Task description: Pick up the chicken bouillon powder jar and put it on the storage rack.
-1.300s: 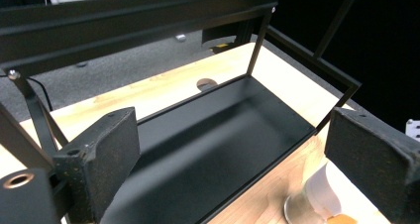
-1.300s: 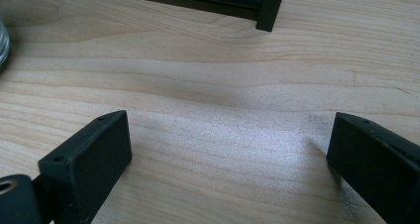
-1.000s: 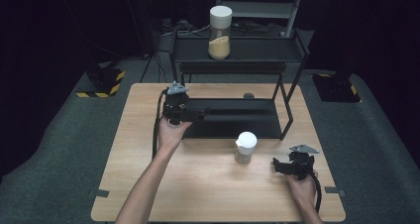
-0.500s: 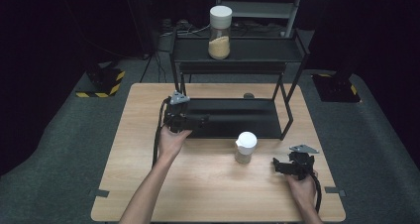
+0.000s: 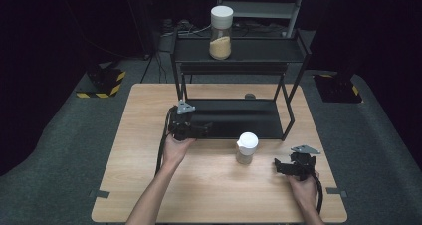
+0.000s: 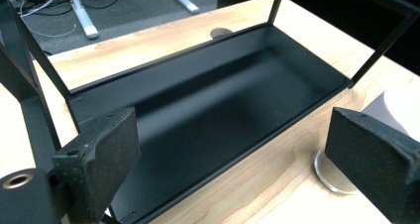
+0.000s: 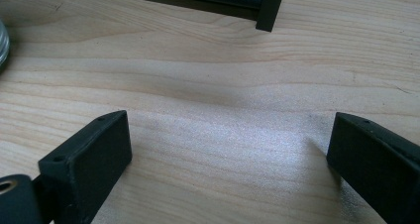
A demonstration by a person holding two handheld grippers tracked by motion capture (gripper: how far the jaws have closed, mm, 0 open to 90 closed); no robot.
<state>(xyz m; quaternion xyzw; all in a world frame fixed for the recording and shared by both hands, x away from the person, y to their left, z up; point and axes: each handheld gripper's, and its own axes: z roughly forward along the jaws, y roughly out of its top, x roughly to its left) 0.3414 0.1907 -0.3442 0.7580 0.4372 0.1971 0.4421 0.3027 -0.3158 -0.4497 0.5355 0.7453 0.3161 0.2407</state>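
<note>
In the high view, the left gripper [image 5: 201, 129] is at the near left corner of the black rack [image 5: 234, 118] and points to the right, toward the small jar [image 5: 247, 148] with the white lid. This jar stands upright on the wooden table [image 5: 134, 175], just in front of the near edge of the rack's lower tray and between the two hands. The right gripper [image 5: 278, 166] rests low on the table at the near right, well apart from the jar. A taller jar [image 5: 221, 32] with a light filling stands on the top shelf, far from both hands.

In the left gripper view, the jaws stand wide apart with nothing between them. The lower tray [image 6: 223, 100] lies behind them, and the small jar's base [image 6: 333, 174] shows beside the right jaw, not between the two.

In the right gripper view, the jaws are also wide and empty, over bare wood. One foot of the rack [image 7: 270, 6] is at the far side.

I judge the small jar is the thing to take. The risk is that it sits off-centre to the left gripper's opening, so one jaw may push its side and tip it, or slide it against the tray edge. The gripper could also catch the rack's post.
</note>
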